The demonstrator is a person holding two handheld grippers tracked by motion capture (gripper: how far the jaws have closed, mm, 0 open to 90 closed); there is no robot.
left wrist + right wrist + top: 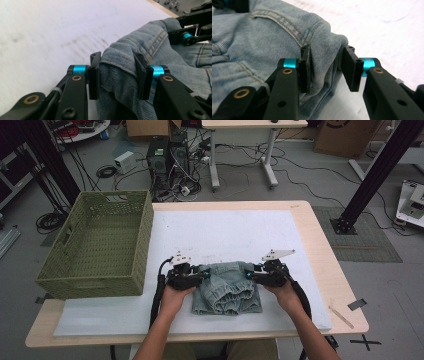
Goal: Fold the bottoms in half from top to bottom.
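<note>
High view: soft, floppy jeans point(227, 287) are clamped at folded side edges by left claw point(200, 273) & right claw point(256, 272), thick bunched denim giving firm hold w/o slip.

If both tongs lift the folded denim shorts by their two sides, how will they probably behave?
The denim shorts will probably sag in the middle, since the cloth already bunches between the pads of the left tongs and the right tongs. The fold may open. Slipping seems unlikely: the denim looks thick and rough.
</note>
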